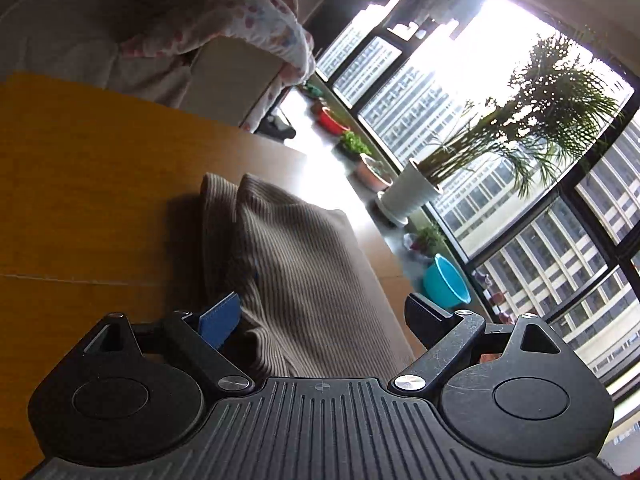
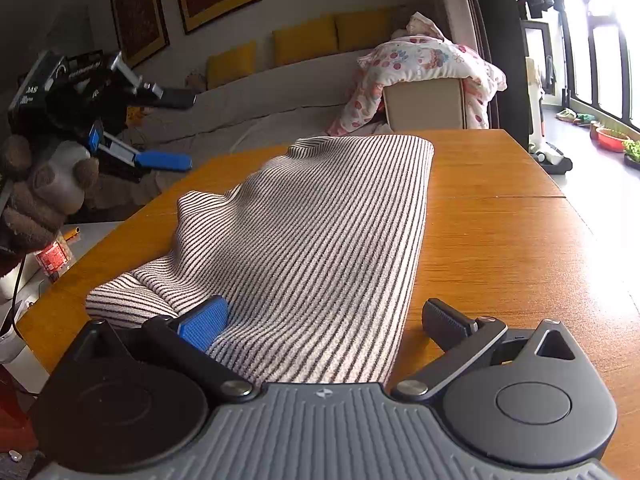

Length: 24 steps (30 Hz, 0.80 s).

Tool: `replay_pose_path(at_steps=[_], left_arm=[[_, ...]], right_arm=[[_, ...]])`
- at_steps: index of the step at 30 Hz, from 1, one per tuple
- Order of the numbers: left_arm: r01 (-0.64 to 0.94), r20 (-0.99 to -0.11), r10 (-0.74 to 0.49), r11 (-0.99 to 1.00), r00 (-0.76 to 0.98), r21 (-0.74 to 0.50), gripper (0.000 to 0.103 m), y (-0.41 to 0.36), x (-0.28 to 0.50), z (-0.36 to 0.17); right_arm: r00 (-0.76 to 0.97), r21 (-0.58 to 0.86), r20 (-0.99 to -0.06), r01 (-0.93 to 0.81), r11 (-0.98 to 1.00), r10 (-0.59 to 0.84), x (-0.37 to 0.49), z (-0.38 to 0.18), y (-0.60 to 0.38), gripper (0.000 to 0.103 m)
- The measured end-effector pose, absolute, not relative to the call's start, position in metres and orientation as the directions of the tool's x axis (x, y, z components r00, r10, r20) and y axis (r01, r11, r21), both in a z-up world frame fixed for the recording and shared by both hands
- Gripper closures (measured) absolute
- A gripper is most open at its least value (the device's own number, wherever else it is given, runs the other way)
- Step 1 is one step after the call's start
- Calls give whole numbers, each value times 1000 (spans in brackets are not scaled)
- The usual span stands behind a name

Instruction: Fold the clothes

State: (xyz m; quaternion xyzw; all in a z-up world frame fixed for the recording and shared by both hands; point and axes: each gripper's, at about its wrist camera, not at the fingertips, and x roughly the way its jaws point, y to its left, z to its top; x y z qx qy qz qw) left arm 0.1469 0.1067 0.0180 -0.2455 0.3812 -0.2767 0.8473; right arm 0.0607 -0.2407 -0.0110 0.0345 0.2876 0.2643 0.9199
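You are between folds: the striped knit garment (image 2: pixel 320 232) lies part-folded on the wooden table (image 2: pixel 500 240), rumpled along its 9 o'clock side in the right wrist view and bunched into a soft roll near 8 o'clock. From the left wrist view the same garment (image 1: pixel 296 264) runs from your tongs up toward 11 o'clock, doubled into two ridges at its far end.

Your left gripper (image 1: pixel 320 316) stands wide; cloth lies between the fingers, but the blue pad (image 1: pixel 220 320) and its black partner press on nothing. Your right gripper (image 2: pixel 332 320) is also spread wide, its blue pad (image 2: pixel 204 322) resting against the fabric's near hem, the other finger out over bare wood at 3 o'clock. Neither tong holds anything.

The next move, as I read it, calls for closing each tong on a near corner of the hem, then carrying both toward 12 o'clock together. Take both layers; the loose roll could drag and spoil the crease.
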Motion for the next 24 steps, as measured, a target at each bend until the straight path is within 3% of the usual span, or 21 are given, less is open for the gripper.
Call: replay_pose_path(at_steps=[8,13,16,19,24], left_arm=[[251,-453,-759,605,468,-755,6,95,178,-16],[250,-303,-698,572,649,-781,9,112,202,29],[310,-243,-617,650,749,-694,9,123,187,64],[331,-249,-599,689,761,-644,6,128,170,76],[353,-302,-694,632,654,-689,6,112,161,48]], right_arm=[[697,215,-510,-463,860,503,59,-11,-239,0],[706,210,-509,-454,866,493,56,-11,-240,0],[706,211,-507,-455,865,495,55,-11,-241,0],[702,211,-509,-459,863,498,56,-11,-240,0],[700,210,-513,-459,863,497,58,-11,-239,0]])
